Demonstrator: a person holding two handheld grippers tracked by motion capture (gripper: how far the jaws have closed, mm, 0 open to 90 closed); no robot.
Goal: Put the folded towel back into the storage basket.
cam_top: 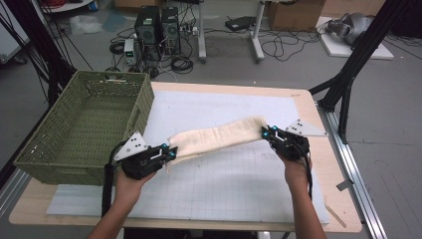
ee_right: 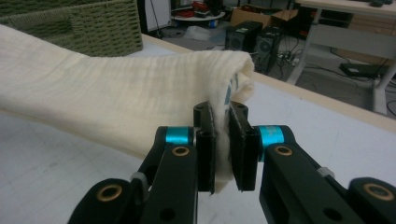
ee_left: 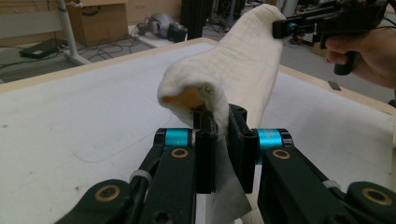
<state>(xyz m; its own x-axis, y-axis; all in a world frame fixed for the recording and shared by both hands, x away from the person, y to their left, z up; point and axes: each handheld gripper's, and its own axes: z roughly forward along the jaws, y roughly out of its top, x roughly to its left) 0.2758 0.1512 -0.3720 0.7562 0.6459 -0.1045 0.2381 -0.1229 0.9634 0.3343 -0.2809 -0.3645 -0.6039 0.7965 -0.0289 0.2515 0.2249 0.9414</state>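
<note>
I see a cream cloth (cam_top: 219, 137) stretched between my two grippers, lifted off the white mat (cam_top: 234, 179) that covers the tabletop (cam_top: 343, 199). It hangs as a long folded band, sagging a little in the middle, and runs from low at my left up toward my right.

My left gripper (cam_top: 171, 153) has its jaws closed on the cloth's near-left end. In the left gripper view, the fabric is pinched between the two black jaws (ee_left: 219, 140), a loose corner drops below them, and the rest of the band (ee_left: 243, 65) climbs away toward the other gripper (ee_left: 285, 28), which a hand (ee_left: 369, 51) holds at the far end.

My right gripper (cam_top: 268, 133) has its jaws clamped on the opposite end. In the right gripper view, a bunched fold of cloth (ee_right: 140, 102) is squeezed in the narrow gap between the jaws (ee_right: 222, 140), with a hint of blue print at the fold.

A green woven basket (cam_top: 84, 124) sits on the tabletop's left side, just beside the left gripper, and I see nothing inside it. The cloth does not touch it.
</note>
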